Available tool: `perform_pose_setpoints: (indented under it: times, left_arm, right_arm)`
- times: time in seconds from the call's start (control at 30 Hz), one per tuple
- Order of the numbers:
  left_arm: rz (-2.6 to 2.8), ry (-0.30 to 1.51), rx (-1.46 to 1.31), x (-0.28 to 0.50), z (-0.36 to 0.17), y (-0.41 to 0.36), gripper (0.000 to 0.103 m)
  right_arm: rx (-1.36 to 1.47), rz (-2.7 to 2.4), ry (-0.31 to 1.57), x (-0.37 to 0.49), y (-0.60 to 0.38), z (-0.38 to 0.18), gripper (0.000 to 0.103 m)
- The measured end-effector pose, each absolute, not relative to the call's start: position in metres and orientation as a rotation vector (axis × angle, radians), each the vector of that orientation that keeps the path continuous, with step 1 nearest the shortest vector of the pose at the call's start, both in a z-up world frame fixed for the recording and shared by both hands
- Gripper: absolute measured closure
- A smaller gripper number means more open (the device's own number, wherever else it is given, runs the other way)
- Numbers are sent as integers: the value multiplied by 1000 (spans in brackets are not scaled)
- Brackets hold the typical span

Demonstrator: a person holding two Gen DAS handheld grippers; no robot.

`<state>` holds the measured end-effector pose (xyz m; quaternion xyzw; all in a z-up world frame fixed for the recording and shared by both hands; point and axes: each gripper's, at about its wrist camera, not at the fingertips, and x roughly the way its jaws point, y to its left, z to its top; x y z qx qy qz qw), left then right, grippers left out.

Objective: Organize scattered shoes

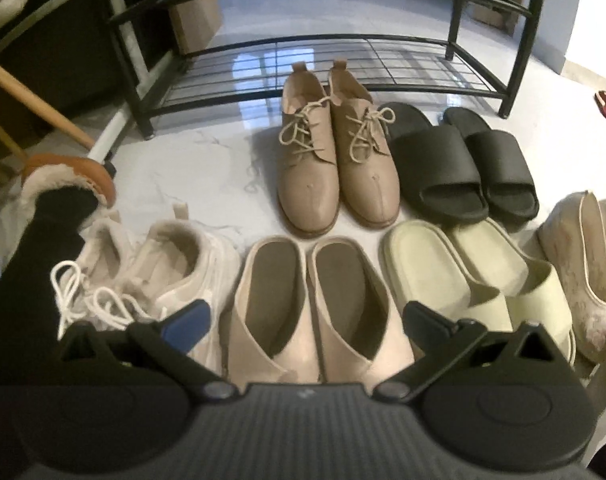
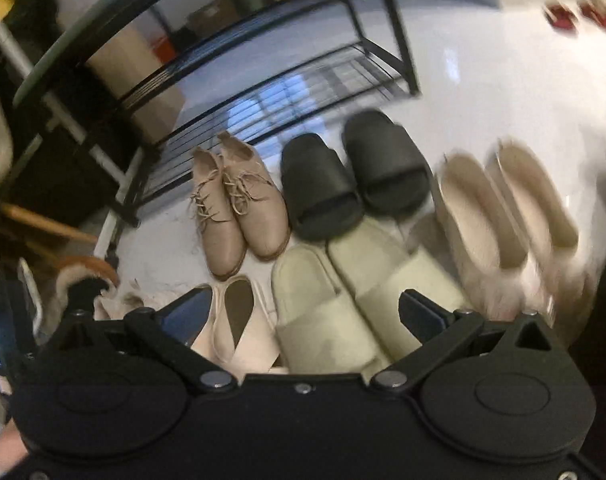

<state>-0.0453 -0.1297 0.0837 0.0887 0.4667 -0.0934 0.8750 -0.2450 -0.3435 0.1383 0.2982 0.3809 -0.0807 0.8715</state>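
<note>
Shoes are already paired up on the white floor (image 1: 207, 168) in front of the black rack (image 1: 327, 46), whose bottom shelf looks bare, so you're basically picking which pair goes first; both tools are spread wide and holding nothing.

Your left gripper (image 1: 307, 316) hovers right over the beige mules (image 1: 319, 304), one finger either side; from there the tan lace-ups (image 1: 335, 156) sit at 12 o'clock, the black slides (image 1: 463, 164) at about 1, the pale green slides (image 1: 475, 280) at 3 and the white sneakers (image 1: 155, 276) at 9. Your right gripper (image 2: 303, 312) is above the pale green slides (image 2: 363, 296), with the cream flats (image 2: 507, 216) off at 2 o'clock, pretty smeared in that view so I can't tell much about them.

Stuff that could bite you, just my guess; pairs are packed nearly touching, so wide-open fingers coming down will likely nudge a neighbour out of line. Mules have soft open backs, so a pinch on one wall may fold it and let it slip. Sneaker laces (image 1: 95, 300) are loose and lie close to your left finger; they could snag. Also the rack's front bar sits low; lift too little and the toe may clip it.
</note>
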Motion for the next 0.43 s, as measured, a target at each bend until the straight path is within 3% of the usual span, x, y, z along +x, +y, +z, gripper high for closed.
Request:
perform_pose_setpoints:
  times: [0.43]
  left_arm:
    - [-220, 960, 191, -61, 79, -136, 1]
  right_arm:
    - [664, -174, 820, -256, -342, 105, 0]
